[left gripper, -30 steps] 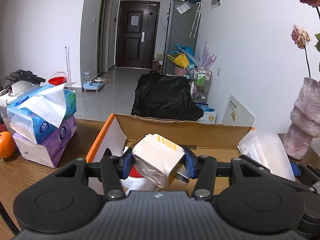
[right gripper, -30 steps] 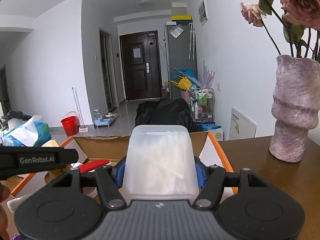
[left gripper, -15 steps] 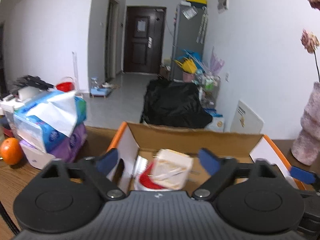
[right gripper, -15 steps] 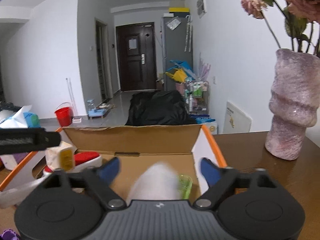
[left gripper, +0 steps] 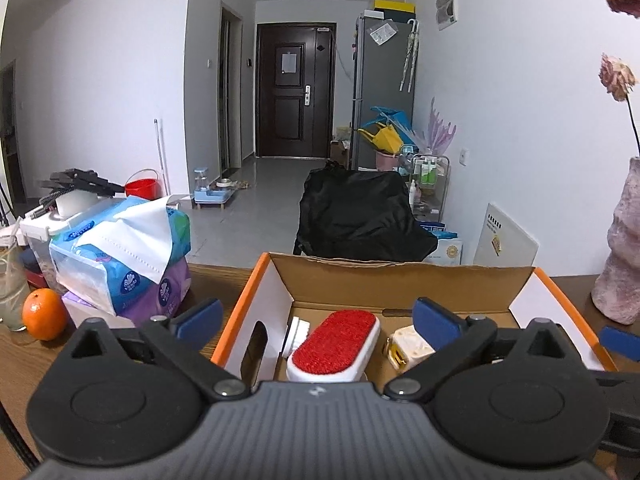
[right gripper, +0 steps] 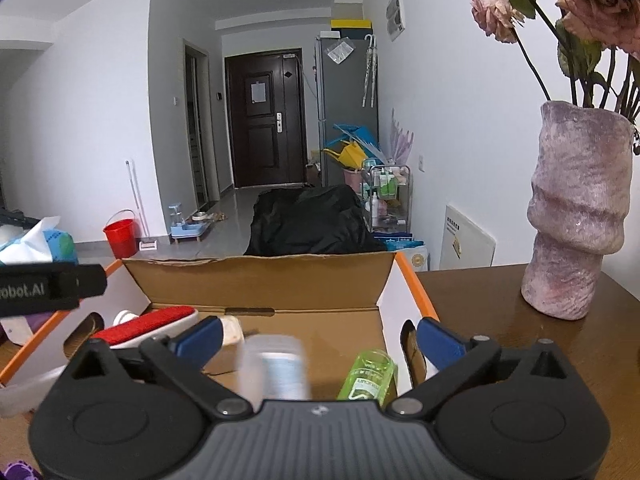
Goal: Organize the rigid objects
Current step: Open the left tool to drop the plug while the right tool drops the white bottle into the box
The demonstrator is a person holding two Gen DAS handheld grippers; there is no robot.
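Note:
An open cardboard box [left gripper: 400, 280] with orange-edged flaps sits on the wooden table; it also shows in the right wrist view [right gripper: 260, 280]. My left gripper [left gripper: 318, 318] is open and empty above it. Inside lie a red-topped white brush [left gripper: 336, 344] and the white plug adapter [left gripper: 410, 346]. My right gripper [right gripper: 318, 338] is open and empty over the box. Below it a translucent plastic container [right gripper: 276, 368], blurred, lies in the box beside a green bottle [right gripper: 368, 376]. The brush [right gripper: 144, 324] and the adapter [right gripper: 230, 332] show at the left.
Stacked tissue packs [left gripper: 124, 256] and an orange [left gripper: 44, 314] stand left of the box. A pink vase [right gripper: 576, 216] with dried roses stands on the table [right gripper: 500, 320] at the right. The left gripper's body [right gripper: 48, 288] crosses the right view's left edge.
Both grippers opened. The left let go of the plug adapter, which dropped into the box by the brush. The right let go of the translucent container, which fell into the box.

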